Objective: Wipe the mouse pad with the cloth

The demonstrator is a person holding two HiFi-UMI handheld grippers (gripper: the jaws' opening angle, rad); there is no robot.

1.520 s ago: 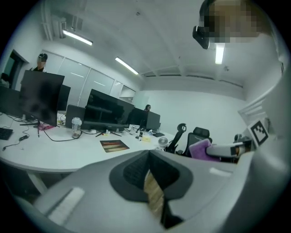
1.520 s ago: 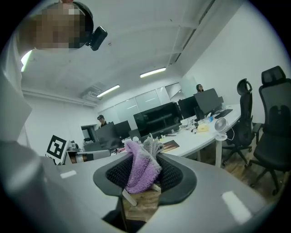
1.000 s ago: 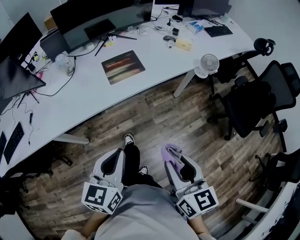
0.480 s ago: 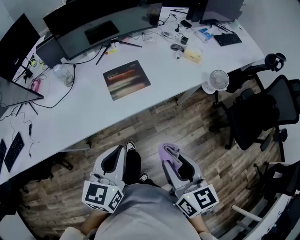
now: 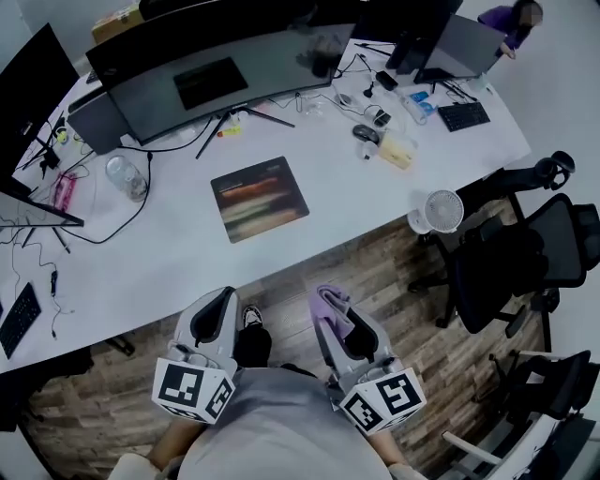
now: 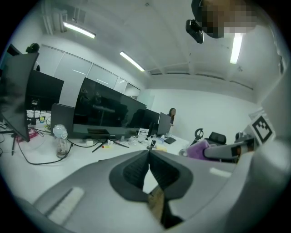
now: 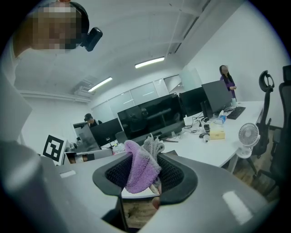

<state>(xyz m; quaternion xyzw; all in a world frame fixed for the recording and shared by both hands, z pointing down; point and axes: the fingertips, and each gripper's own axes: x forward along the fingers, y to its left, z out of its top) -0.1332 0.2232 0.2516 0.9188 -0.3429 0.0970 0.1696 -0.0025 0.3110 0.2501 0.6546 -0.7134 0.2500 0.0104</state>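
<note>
The mouse pad, dark with reddish streaks, lies flat on the white desk in front of the wide monitor. Both grippers hang over the floor, short of the desk's near edge. My right gripper is shut on a purple and grey cloth, which bulges out between its jaws. My left gripper is shut with nothing in it, its tips meeting. The pad lies ahead of both grippers, a little to the left of the right one.
A wide monitor, cables, a clear jar, a mouse, a yellow box and a keyboard crowd the desk. A small white fan and black office chairs stand at the right. A person stands far right.
The desk and mouse pad have drawn nearer in the head view as I step forward. Both grippers keep their pose, and the cloth stays in the right one.
</note>
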